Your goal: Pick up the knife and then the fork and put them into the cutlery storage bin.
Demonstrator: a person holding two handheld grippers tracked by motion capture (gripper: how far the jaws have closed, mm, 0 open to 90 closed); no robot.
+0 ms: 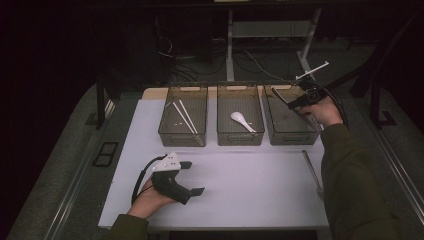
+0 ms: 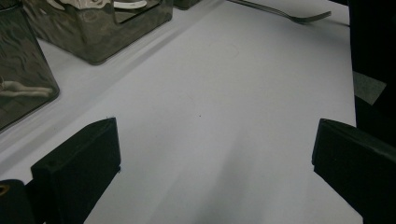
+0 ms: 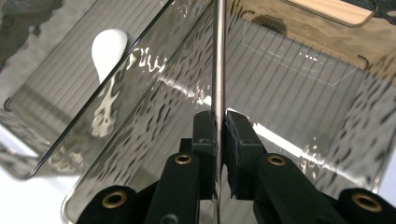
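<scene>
Right gripper [image 3: 218,123] clamps metal utensil [image 3: 218,56] — over right bin [image 3: 327,93].

Brightness: your tabletop [image 1: 240,175] is evenly lit from above; the room beyond is nearly black.
Shadows: soft and faint beneath your left hand-held gripper [image 1: 192,177].
Glare: rippled reflections streak the smoky bin walls [image 3: 154,116].
Focus: near jaws look slightly soft.

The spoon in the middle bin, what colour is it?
White; the spoon shows best in the high view, lying in the middle bin.
</scene>
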